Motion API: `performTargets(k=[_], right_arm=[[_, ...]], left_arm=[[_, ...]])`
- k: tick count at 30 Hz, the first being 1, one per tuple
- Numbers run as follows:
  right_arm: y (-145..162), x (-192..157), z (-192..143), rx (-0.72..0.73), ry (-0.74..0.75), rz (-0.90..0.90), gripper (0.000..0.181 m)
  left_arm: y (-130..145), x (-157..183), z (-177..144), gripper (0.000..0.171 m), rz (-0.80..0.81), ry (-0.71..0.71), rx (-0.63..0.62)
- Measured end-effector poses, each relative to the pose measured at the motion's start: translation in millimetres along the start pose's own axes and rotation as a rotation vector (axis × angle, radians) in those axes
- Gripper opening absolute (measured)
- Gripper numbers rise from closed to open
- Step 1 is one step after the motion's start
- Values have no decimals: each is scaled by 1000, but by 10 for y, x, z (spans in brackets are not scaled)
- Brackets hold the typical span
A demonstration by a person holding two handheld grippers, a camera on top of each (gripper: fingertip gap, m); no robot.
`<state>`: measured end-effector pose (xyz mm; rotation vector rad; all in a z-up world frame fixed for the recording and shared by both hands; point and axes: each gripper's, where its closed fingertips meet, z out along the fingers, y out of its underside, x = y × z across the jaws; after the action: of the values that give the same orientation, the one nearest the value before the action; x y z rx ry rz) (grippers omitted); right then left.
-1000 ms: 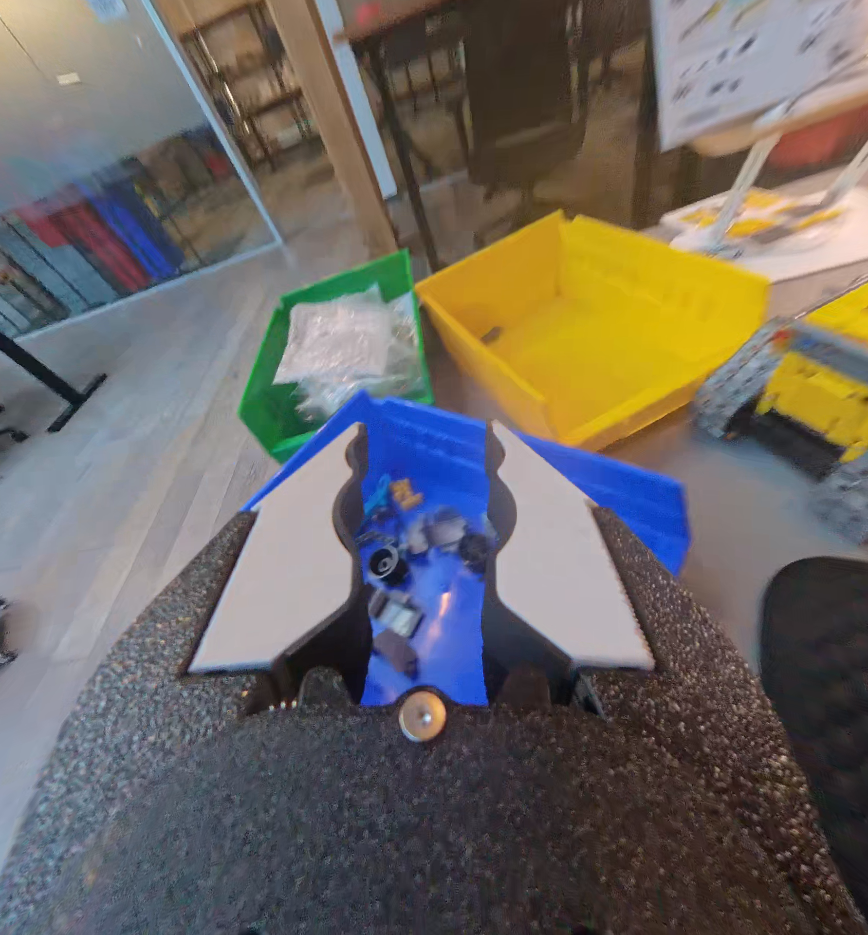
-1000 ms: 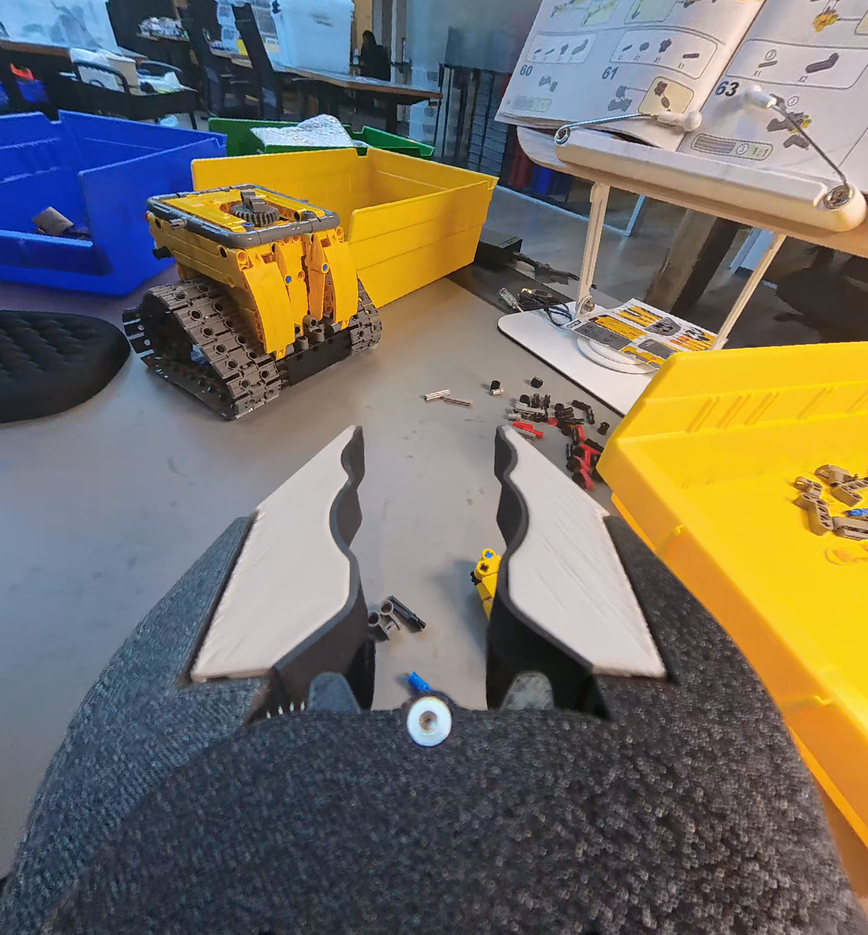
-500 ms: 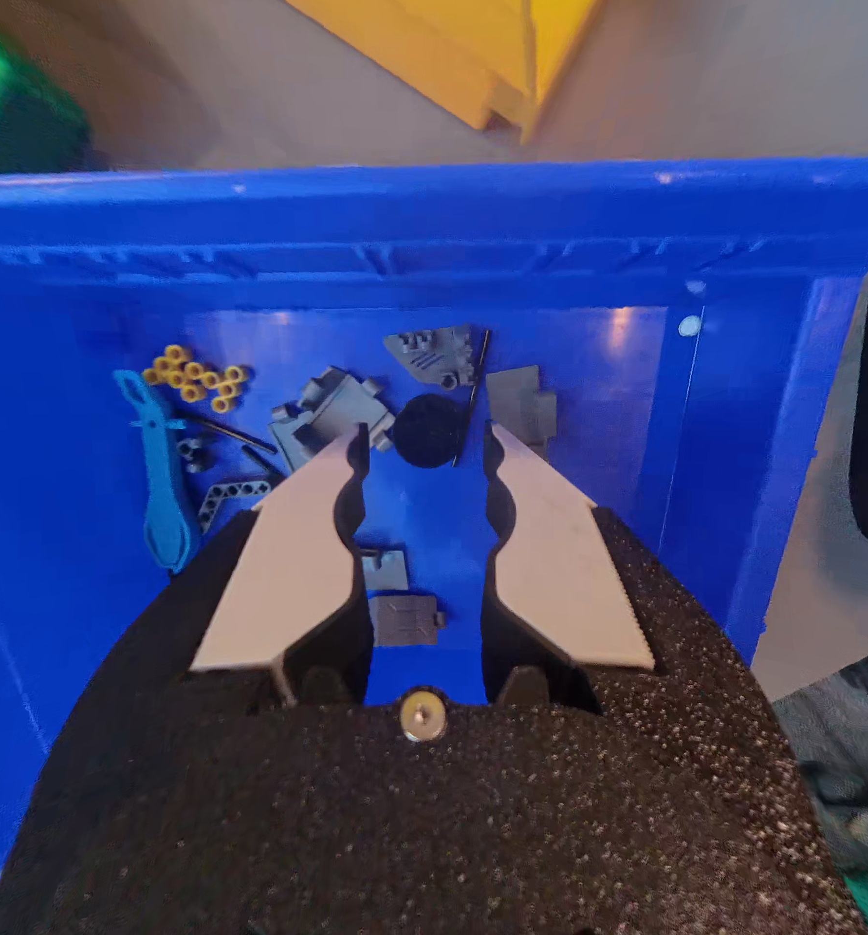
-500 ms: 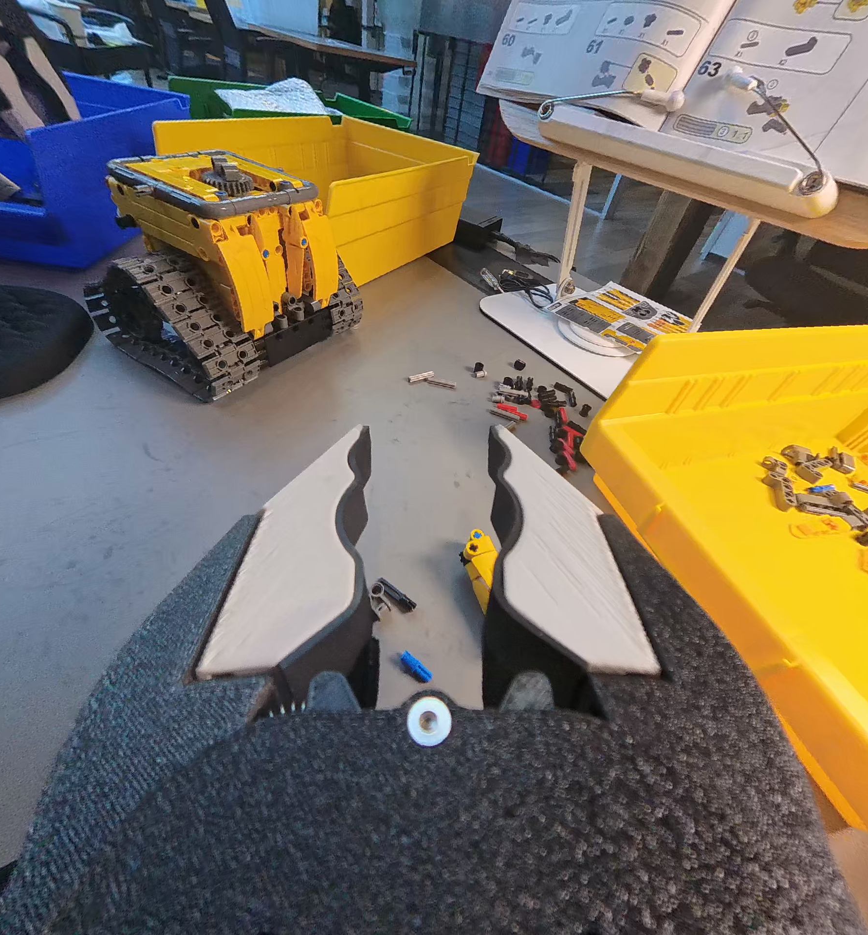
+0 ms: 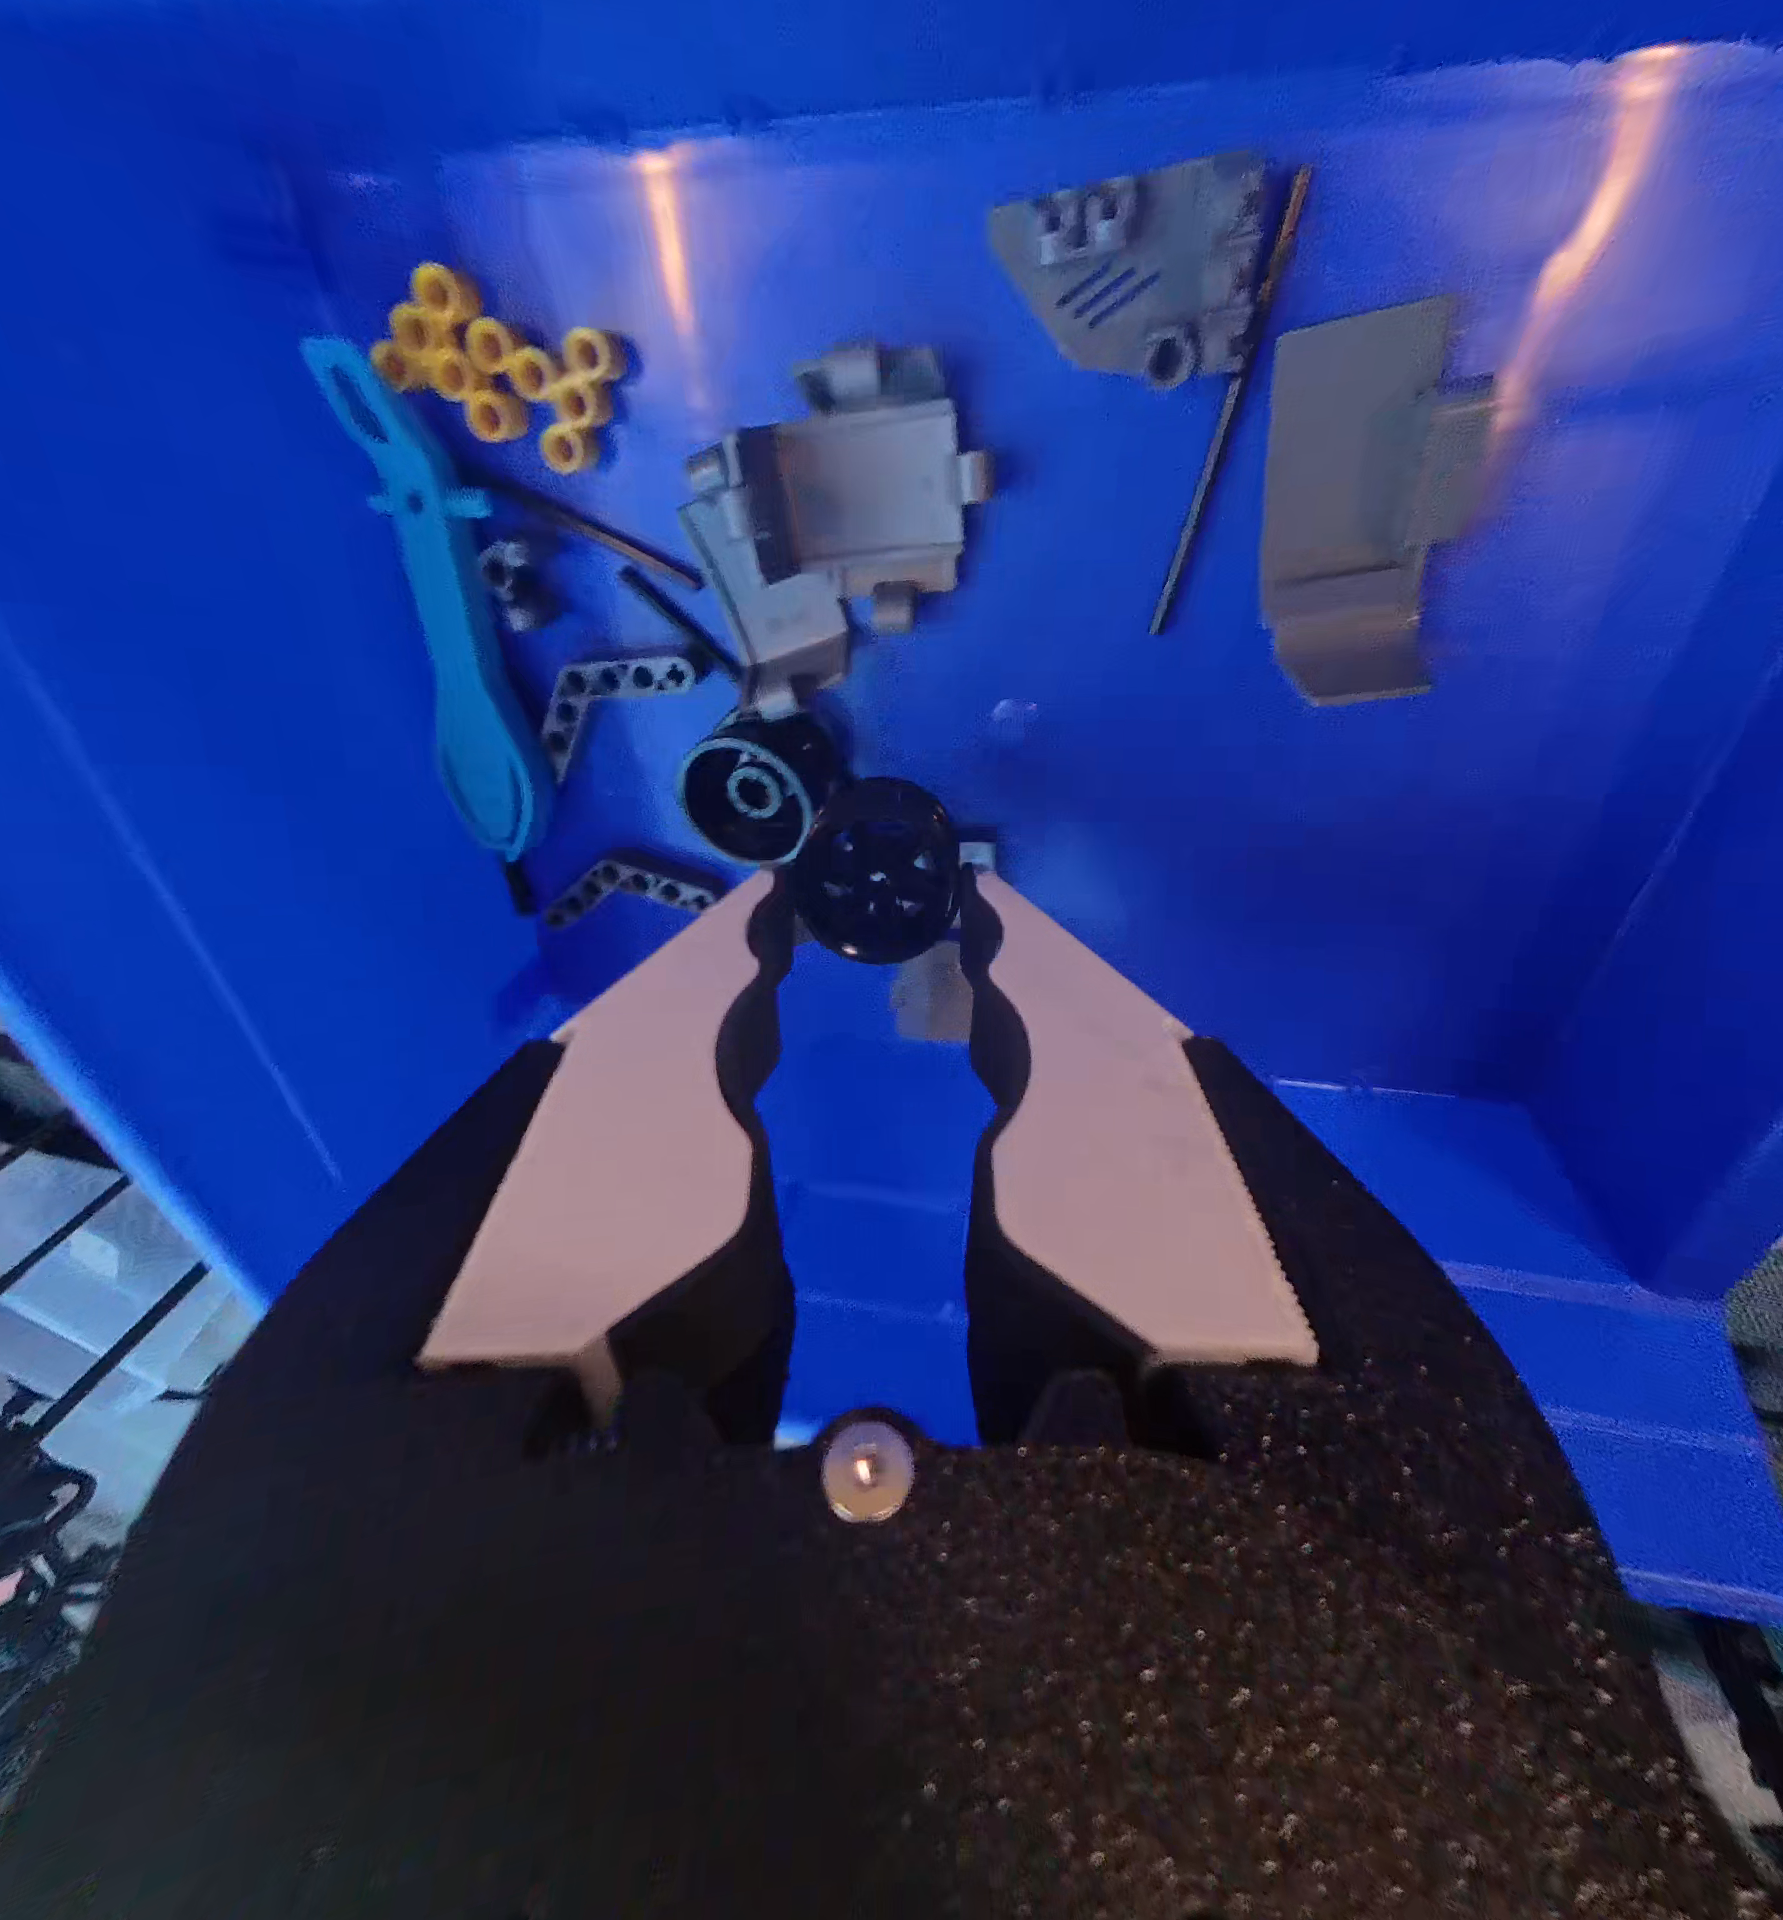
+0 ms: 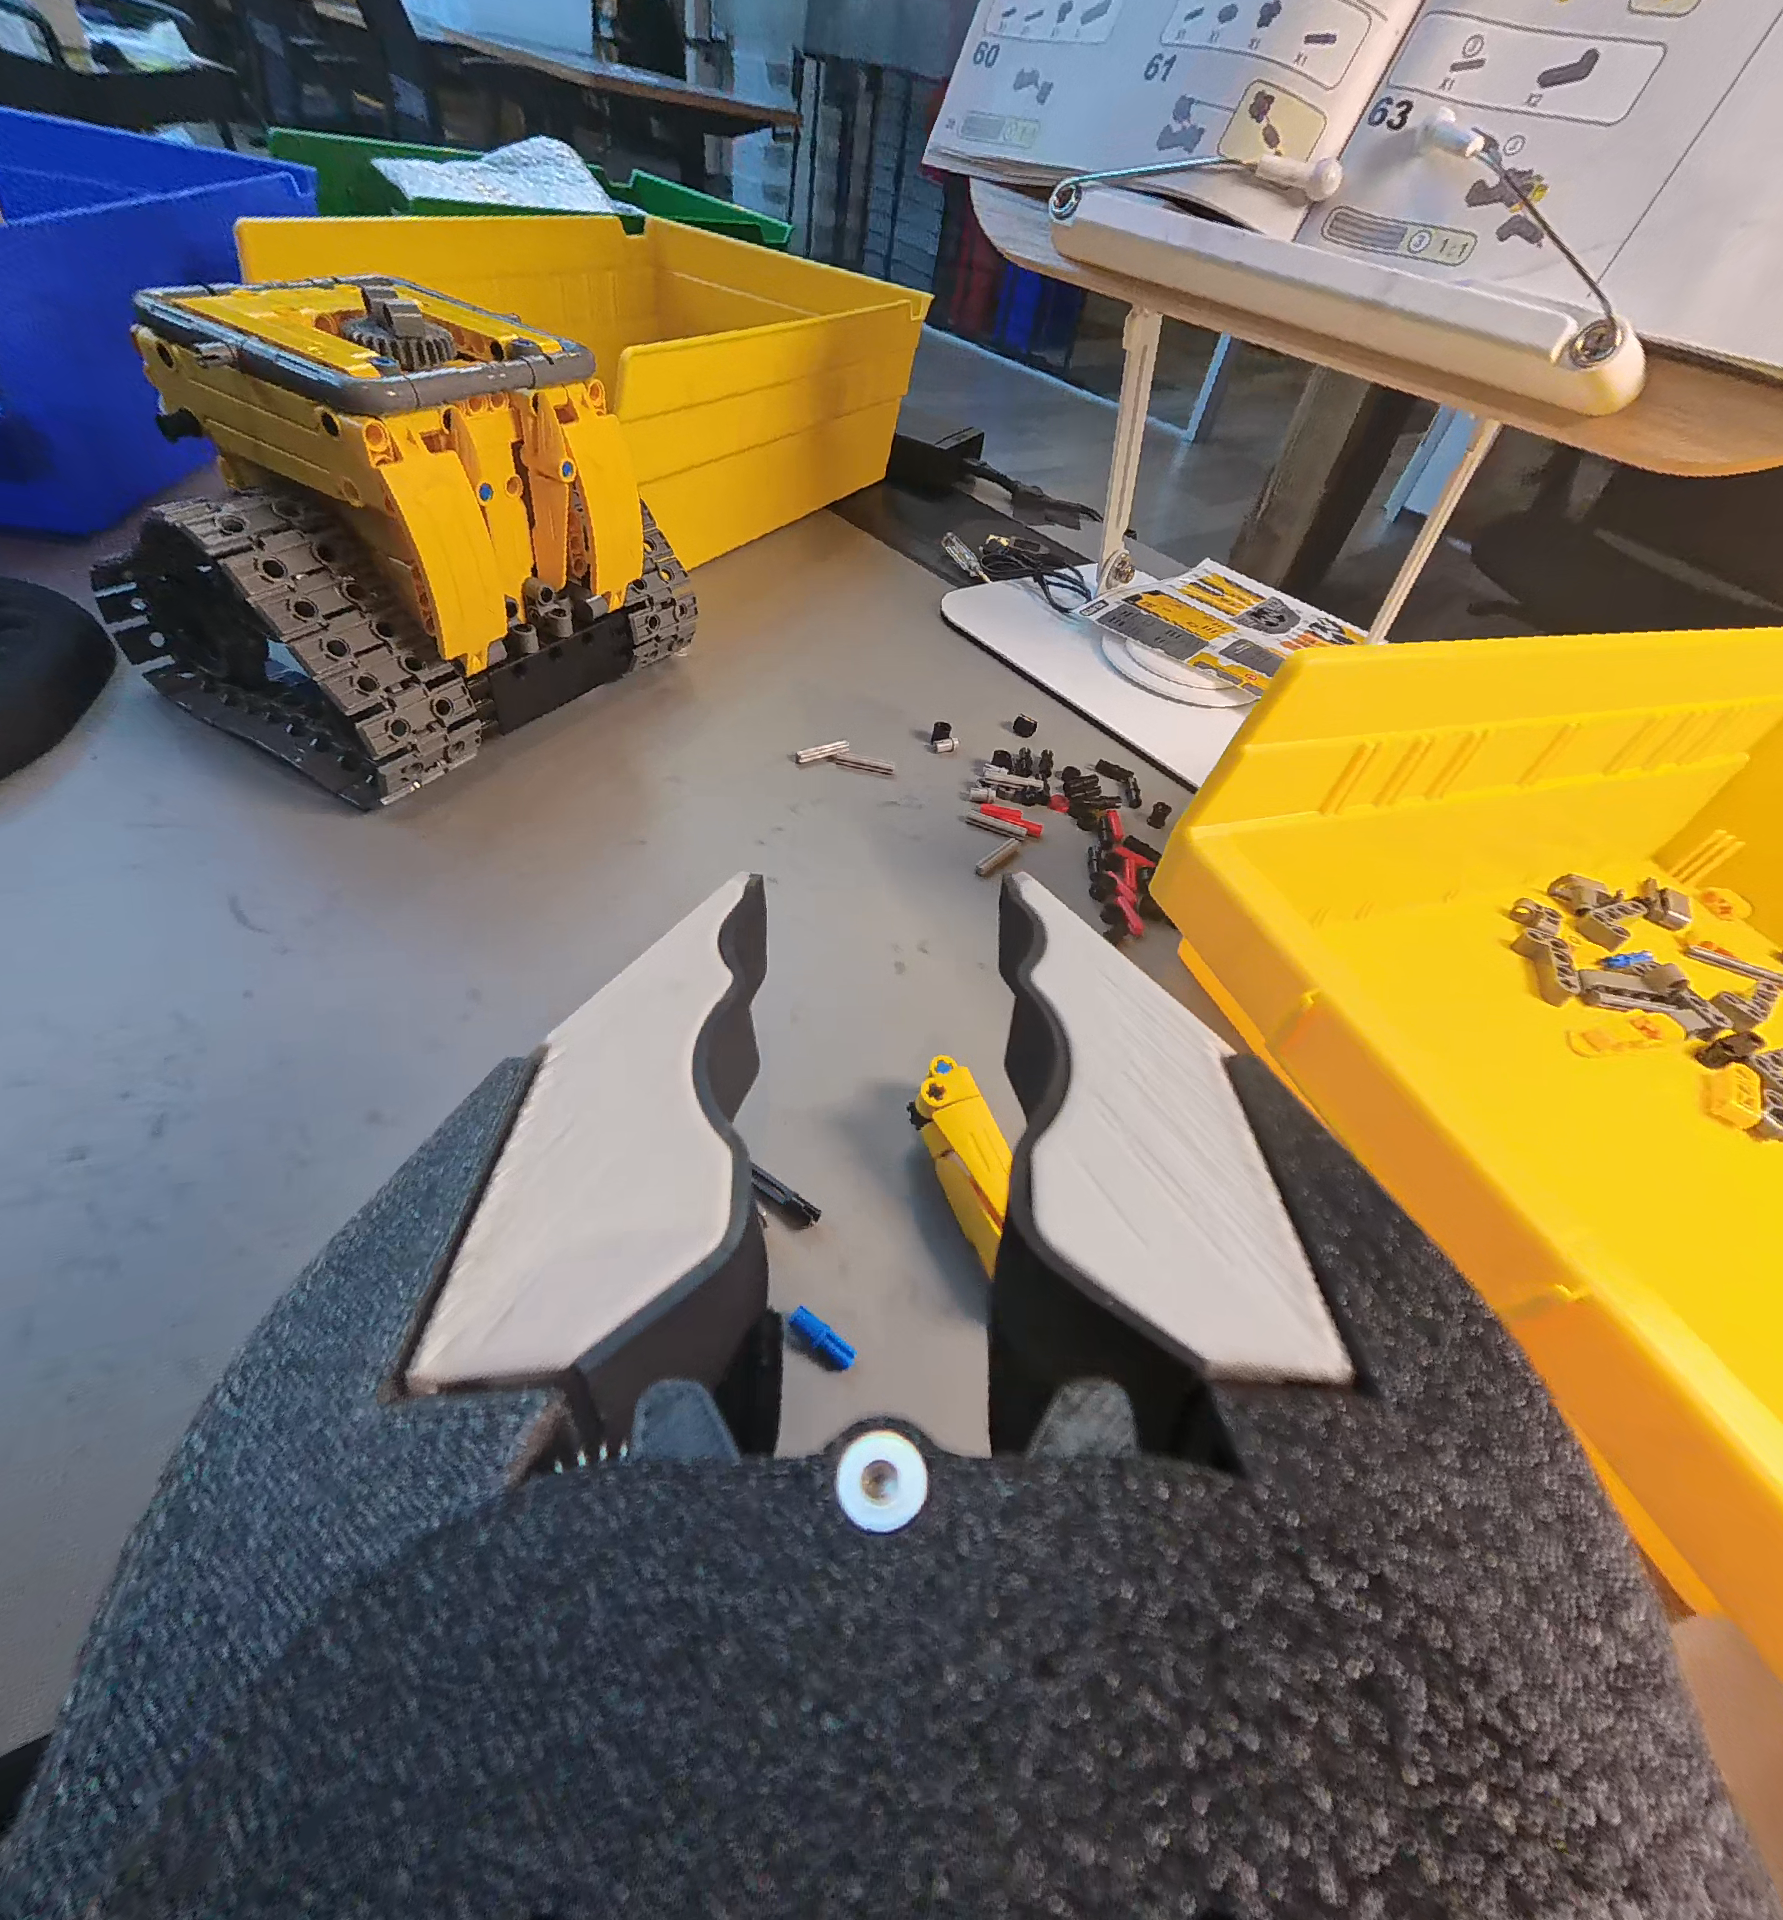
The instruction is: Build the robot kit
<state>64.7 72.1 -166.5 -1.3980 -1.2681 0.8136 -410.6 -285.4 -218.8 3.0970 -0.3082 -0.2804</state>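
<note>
Left gripper: fingers part-closed, tips either side of a black spoked wheel hub at frame centre; looks pinched across the rim, but motion blur means I can't confirm contact. My read on the hub: light, rigid hard plastic, smooth and a bit slippery, so take it across the rim, not the spokes.

Around it, inside the blue bin: a second black round part touching it upper left, grey angled beams, a light-blue flat tool at left, yellow bushings upper left, and grey panels above centre and upper right.

Right gripper: fingers apart, holding nothing, above the grey bench. A yellow cylinder part lies beside its right finger and a blue pin nearer the base. The tracked yellow model sits upper left, with a yellow bin of small parts at right.
</note>
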Motion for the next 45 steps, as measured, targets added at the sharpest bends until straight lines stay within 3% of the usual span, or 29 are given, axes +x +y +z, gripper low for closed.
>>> performTargets(k=[13, 24, 29, 32, 38, 45], right_arm=[[9, 4, -42, 2, 10, 5, 45], [8, 8, -63, 12, 16, 12, 45], [1, 10, -76, 21, 18, 20, 44], [-1, 5, -79, 20, 19, 16, 44], [-6, 4, -124, 38, 19, 27, 44], [-42, 11, -171, 64, 14, 46, 44]], left_arm=[[-81, -449, 11, 36, -56, -141, 14], [-123, -382, 222, 49, -91, -19, 15], [-153, -117, 241, 22, -36, 98, 6], [-171, -25, 209, 20, -8, 114, 18], [-347, 5, -70, 26, -39, 74, 181], [-774, -15, -960, 42, -151, -121, 639]])
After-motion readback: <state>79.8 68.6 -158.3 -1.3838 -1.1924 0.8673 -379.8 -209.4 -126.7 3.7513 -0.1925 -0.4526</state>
